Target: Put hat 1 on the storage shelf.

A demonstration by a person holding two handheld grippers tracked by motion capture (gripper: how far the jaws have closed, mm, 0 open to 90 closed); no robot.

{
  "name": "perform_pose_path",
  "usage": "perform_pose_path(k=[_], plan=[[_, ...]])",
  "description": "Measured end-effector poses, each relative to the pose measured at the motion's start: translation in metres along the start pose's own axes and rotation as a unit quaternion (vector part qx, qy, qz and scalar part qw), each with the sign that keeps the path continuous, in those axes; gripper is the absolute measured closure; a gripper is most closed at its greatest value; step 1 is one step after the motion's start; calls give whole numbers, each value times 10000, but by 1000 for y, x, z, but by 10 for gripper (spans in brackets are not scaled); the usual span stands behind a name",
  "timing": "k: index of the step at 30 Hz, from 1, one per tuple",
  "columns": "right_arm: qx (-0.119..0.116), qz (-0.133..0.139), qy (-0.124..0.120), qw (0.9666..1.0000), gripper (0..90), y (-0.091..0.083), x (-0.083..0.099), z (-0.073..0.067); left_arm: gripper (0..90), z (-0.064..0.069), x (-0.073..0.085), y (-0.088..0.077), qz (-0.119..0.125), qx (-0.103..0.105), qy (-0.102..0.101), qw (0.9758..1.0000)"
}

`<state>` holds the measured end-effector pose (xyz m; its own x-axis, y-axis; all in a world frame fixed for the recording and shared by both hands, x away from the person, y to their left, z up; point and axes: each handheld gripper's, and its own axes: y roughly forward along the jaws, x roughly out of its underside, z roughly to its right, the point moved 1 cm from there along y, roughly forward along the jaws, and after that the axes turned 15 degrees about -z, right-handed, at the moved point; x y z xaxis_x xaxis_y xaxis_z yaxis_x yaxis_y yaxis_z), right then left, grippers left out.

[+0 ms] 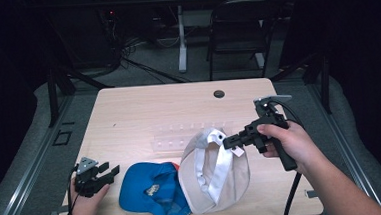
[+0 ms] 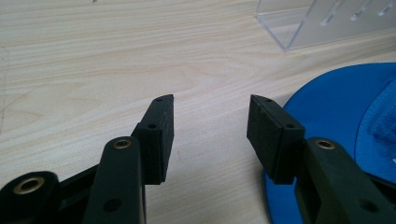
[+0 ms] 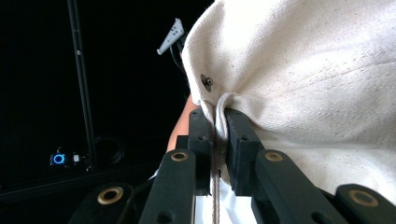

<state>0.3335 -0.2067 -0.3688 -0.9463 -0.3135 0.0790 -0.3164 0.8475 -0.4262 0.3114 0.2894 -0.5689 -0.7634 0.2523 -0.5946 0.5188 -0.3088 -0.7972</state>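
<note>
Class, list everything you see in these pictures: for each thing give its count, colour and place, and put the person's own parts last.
Cream cap: one, off-white, front right of the table, its edge pinched and lifted.
Blue cap: one, blue with an orange edge, front centre, touching the cream cap.
Clear rack: one, see-through plastic, mid-table behind the caps.
Table: one, pale wood, with a dark round hole near the far edge.
Chair: one, black, on the floor beyond the table.
Left gripper: one, black, front left, open, beside the blue cap.
Right gripper: one, black, shut on the cream cap.
Hands: two, left, right.
</note>
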Motion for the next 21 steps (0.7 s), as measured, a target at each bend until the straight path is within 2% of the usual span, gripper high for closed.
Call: perform_pose_path(k=[4,8,10,13,14,21], plan=[[-100,70,-80,9999,820,-6,-1,-4,516,1,0,0,9,-6,-2,10000],[-251,334,-100,9991,820,-14,-1,-10,516,2,0,1,4,-12,24,10000],[-264,319,-126,9991,820,-16,0,-11,515,2,0,1,-30,-6,40,10000],[-318,476,-136,9983,820,-22,0,-14,516,2,0,1,-41,-10,54,10000],[-353,605,-114,9975,820,-24,0,-15,515,2,0,1,-16,-13,48,10000],[-675,870,-136,9938,820,-31,-9,-16,514,3,0,1,-15,-19,56,10000]])
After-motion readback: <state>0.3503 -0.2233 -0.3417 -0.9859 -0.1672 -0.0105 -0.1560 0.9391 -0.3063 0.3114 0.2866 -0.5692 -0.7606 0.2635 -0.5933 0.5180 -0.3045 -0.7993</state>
